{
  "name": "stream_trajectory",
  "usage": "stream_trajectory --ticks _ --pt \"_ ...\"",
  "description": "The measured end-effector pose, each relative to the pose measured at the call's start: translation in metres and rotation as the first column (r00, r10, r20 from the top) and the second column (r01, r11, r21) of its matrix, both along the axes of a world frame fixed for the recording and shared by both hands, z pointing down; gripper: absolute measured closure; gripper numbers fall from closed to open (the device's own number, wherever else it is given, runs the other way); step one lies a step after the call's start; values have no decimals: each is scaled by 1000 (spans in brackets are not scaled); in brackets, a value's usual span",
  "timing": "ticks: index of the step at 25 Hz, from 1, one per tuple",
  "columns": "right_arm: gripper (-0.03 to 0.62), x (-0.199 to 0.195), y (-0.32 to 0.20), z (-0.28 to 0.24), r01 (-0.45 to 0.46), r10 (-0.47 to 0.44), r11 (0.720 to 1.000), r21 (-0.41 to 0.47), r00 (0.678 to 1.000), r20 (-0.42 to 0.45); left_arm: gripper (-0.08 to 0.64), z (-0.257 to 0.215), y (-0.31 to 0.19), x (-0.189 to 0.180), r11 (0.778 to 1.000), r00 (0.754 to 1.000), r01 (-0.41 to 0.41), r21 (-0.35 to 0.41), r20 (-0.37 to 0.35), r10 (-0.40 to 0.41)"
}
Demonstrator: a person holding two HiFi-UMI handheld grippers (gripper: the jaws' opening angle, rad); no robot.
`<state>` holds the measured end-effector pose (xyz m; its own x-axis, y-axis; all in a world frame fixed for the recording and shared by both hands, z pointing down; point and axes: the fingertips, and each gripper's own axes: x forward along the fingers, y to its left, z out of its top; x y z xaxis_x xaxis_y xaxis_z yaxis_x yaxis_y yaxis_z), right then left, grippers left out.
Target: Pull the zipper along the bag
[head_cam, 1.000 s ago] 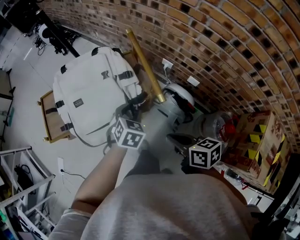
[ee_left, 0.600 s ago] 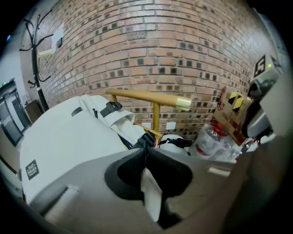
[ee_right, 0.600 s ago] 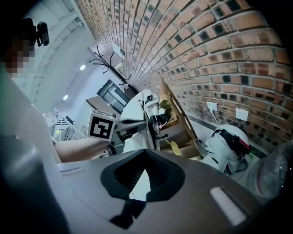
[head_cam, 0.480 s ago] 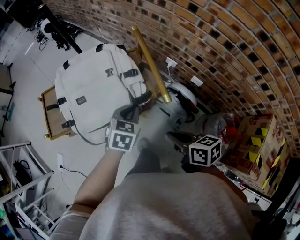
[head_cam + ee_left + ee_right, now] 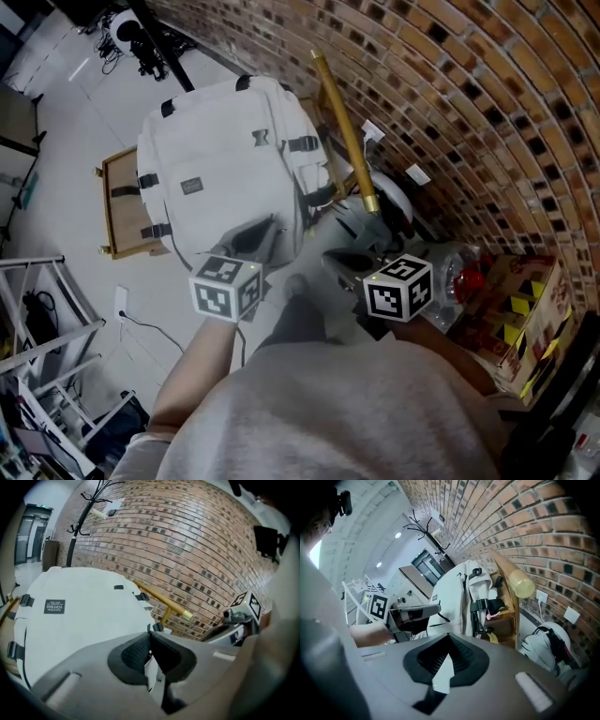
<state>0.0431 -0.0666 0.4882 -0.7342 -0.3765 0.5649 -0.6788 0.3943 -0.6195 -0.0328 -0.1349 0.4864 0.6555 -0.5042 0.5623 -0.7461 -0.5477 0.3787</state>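
A white backpack point(image 5: 225, 169) leans upright on a wooden frame. My left gripper point(image 5: 270, 225) is at the bag's lower right edge. In the left gripper view the backpack point(image 5: 84, 616) fills the left, and the left gripper point(image 5: 150, 635) has its jaws closing, almost together, on a small dark tab that looks like the zipper pull point(image 5: 147, 627). My right gripper point(image 5: 330, 257) hangs in the air to the right of the bag. The right gripper point(image 5: 449, 638) is shut with nothing between its pads and faces the backpack's side point(image 5: 450, 602).
A gold pole point(image 5: 342, 131) leans on the brick wall point(image 5: 450, 103) beside the bag. The wooden frame point(image 5: 117, 202) sticks out at the bag's left. A white helmet point(image 5: 392, 195) and a cardboard box point(image 5: 520, 309) lie at the right, a metal rack point(image 5: 47, 328) at the left.
The left gripper's jaws have come together at the bag's lower right edge. The head camera has shifted, so the bag sits further right in the picture. The right gripper has barely moved.
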Motion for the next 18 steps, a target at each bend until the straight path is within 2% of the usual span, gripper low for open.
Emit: stream_trajectory --ticks 7,8,9,15,18 --pt "592 -30 -50 4 -4 3 998 60 1000 5 538 -1 6 -13 999 998 21 -29 -59 -22" --pt "553 -34 -54 5 -4 3 998 56 1000 20 538 -1 6 -13 999 998 21 -32 -60 -23" --pt "468 -38 -58 6 -3 1 999 47 999 36 538 0 6 -14 999 998 20 -35 -61 -22" --pt "453 -47 -73 22 -22 21 1000 21 1000 13 538 2 5 -16 999 997 -2 -51 -74 -2" --pt "445 -53 -78 28 3 -3 1000 21 1000 -11 538 2 5 -18 998 996 -1 -61 -86 -4"
